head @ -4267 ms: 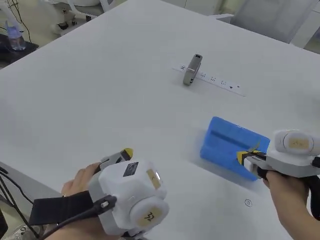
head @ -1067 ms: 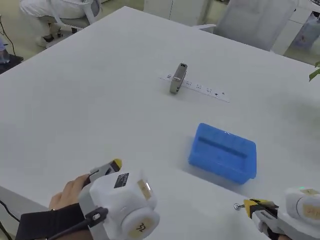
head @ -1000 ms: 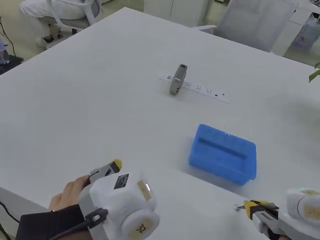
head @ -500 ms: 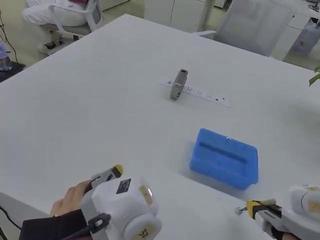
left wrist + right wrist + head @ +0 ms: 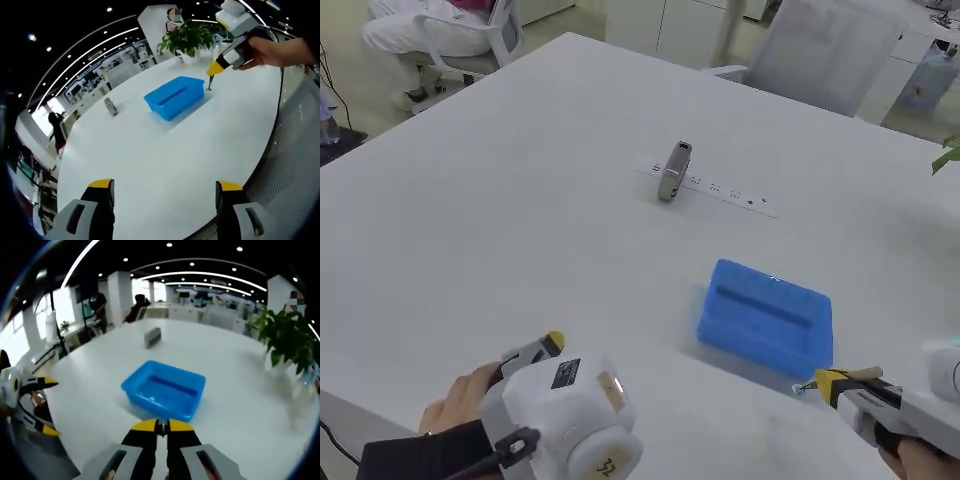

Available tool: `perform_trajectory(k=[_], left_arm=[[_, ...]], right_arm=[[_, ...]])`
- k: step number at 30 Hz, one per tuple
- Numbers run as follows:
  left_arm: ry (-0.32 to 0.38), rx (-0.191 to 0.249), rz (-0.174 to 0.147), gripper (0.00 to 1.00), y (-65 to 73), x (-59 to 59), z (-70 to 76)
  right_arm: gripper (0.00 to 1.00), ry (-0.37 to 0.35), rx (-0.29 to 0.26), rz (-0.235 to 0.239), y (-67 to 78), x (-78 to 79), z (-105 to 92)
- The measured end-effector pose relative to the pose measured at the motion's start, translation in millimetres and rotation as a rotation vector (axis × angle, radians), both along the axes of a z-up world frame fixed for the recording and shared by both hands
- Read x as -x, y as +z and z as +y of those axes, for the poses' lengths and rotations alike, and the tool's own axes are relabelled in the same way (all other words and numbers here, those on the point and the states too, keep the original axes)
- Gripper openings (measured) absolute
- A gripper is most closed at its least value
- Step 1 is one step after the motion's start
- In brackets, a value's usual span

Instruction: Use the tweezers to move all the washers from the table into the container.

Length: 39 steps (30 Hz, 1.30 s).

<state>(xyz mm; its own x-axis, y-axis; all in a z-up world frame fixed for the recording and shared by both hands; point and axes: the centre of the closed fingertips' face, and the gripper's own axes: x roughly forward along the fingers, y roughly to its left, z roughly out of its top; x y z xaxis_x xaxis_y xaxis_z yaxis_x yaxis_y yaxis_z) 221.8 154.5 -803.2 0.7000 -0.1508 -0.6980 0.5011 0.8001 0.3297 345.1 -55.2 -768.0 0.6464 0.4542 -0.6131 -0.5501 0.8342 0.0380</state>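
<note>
Right gripper [image 5: 830, 379] jaws pinched on tweezers [image 5: 209, 83]. Tiny washer [image 5: 800, 388] at tip, just beside container [image 5: 765, 320], toward tabletop [image 5: 520, 200] near edge. Risk: weak pinch, washer drops, rolls off edge. Left gripper [image 5: 165, 184] jaws wide, empty.

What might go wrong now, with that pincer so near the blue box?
The tweezers in the shut right gripper sit beside the container, not over it; any washer released now would probably land on the table. Their tips are close to its wall and might nudge it.
</note>
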Motion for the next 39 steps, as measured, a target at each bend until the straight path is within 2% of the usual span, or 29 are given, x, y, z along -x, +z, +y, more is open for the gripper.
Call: perform_trajectory(k=[7, 17, 24, 31, 39], left_arm=[[0.005, 0.003, -0.004, 0.85, 0.6, -0.6, 0.6], [0.003, 0.004, -0.002, 0.85, 0.2, -0.7, 0.2], [0.001, 0.000, 0.004, 0.84, -1.2, -0.3, 0.2], [0.003, -0.003, 0.007, 0.84, -1.3, -0.2, 0.7], [0.006, -0.004, 0.010, 0.84, -1.5, 0.1, 1.5]], right_arm=[[0.02, 0.014, -0.012, -0.040, 20.4, -8.4, 6.4], [0.03, 0.021, -0.014, -0.079, 35.7, -22.8, 12.8], [0.03, 0.032, -0.005, -0.092, 36.5, -34.4, 17.7], [0.03, 0.052, 0.022, -0.092, 30.8, -49.4, 24.6], [0.03, 0.055, 0.050, -0.057, 11.7, -60.0, 26.1]])
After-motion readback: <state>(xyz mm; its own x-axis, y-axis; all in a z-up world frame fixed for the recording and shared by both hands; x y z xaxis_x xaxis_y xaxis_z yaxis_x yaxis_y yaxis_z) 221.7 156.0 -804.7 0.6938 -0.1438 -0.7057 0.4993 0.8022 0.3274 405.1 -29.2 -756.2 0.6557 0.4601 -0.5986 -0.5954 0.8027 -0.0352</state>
